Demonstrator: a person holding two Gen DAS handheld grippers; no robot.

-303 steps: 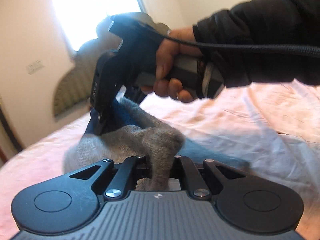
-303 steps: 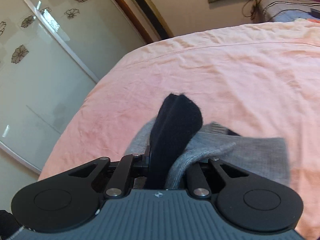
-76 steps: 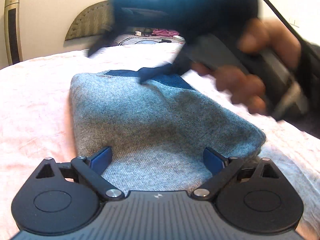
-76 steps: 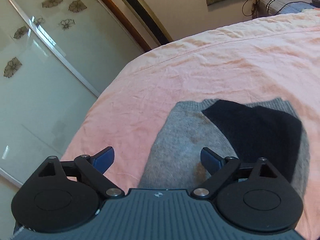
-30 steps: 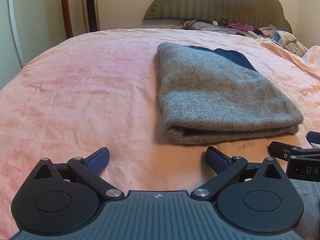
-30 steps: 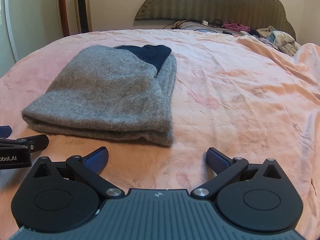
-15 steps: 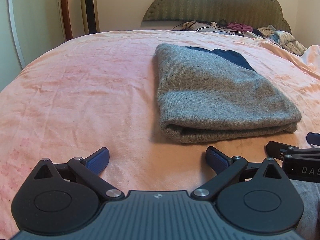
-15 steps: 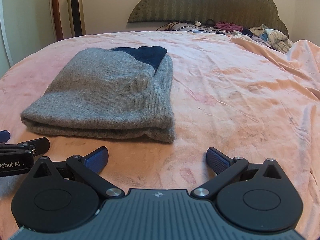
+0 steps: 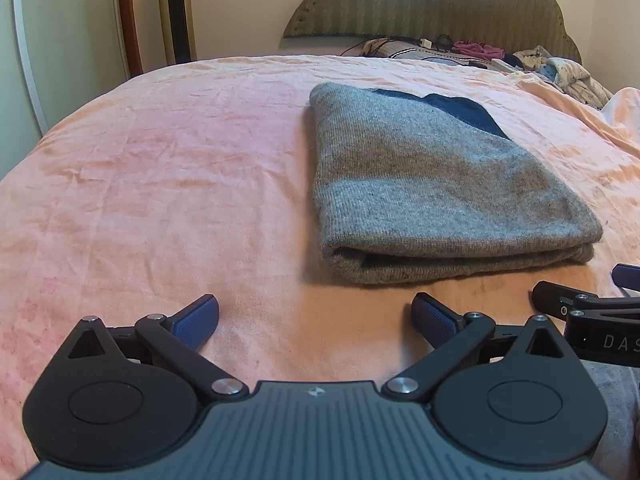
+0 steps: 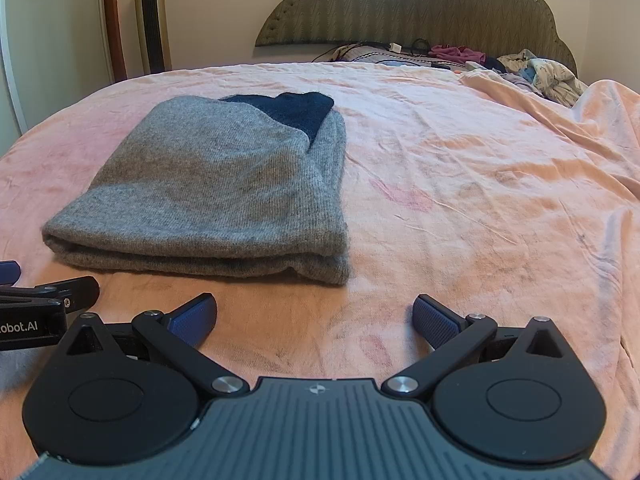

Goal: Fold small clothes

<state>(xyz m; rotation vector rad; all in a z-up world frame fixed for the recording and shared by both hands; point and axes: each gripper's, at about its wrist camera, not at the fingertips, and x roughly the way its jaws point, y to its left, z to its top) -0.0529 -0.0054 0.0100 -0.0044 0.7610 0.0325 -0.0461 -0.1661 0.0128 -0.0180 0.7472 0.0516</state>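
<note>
A grey knit garment (image 9: 432,184) with a dark blue part (image 9: 460,110) at its far end lies folded flat on the pink bedsheet (image 9: 160,184). The right wrist view shows the same grey garment (image 10: 216,188) left of centre. My left gripper (image 9: 315,316) is open and empty, held back from the garment's near fold. Also open and empty, my right gripper (image 10: 315,316) sits near the garment's front right corner. Each gripper shows at the other view's edge: the right one (image 9: 592,312) and the left one (image 10: 44,300).
A padded headboard (image 10: 420,4) stands at the far end, with loose clothes and cables (image 10: 532,68) heaped below it. A tall tower fan (image 10: 152,16) and a sliding glass door (image 9: 24,40) stand far left. The sheet is rumpled at the right (image 10: 560,128).
Ten seconds ago both grippers were shut on the garment; 2.5 seconds ago they stood open over it. Both have since backed away, and the last half second shows almost no movement.
</note>
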